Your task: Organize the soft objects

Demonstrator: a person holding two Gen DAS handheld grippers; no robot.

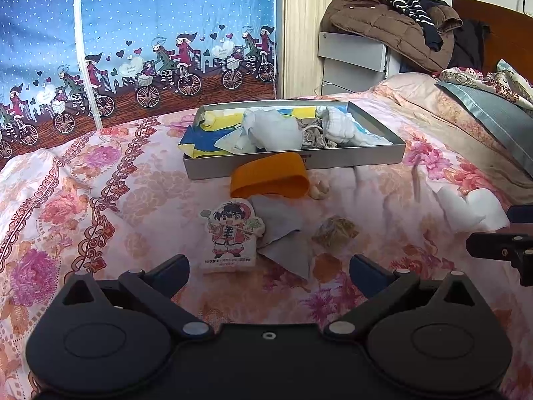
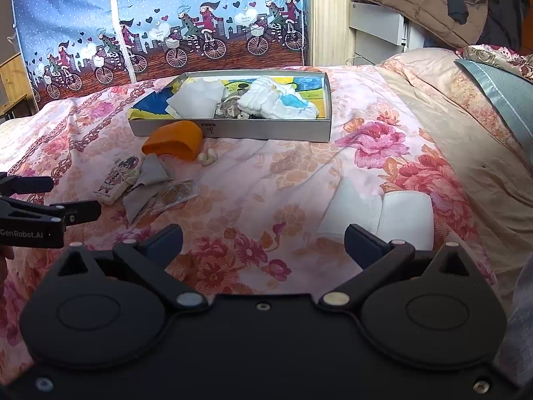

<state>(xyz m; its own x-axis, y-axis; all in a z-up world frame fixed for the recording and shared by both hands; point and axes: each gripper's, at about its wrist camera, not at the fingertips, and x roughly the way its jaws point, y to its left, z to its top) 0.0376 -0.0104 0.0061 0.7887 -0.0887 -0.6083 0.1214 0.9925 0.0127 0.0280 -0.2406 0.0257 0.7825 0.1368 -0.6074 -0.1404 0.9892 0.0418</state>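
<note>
While both grippers gape empty | one tray (image 2: 233, 131) | one orange band (image 2: 173, 140) | two white cloths (image 2: 383, 216)

1. The left claw (image 1: 269, 275) is held low over the bed (image 1: 140, 200), its two fingers spread wide apart and nothing gripped between them.
2. The right claw (image 2: 263, 245) is likewise held low over the bed, fingers spread wide, nothing gripped.
3. In the right wrist view, the left claw is seen from the side at the left edge, above the bed, its fingers (image 2: 85, 210) pointed along the bed toward the far side.
4. In the left wrist view, part of the right claw is seen at the right edge, above the bed.
</note>
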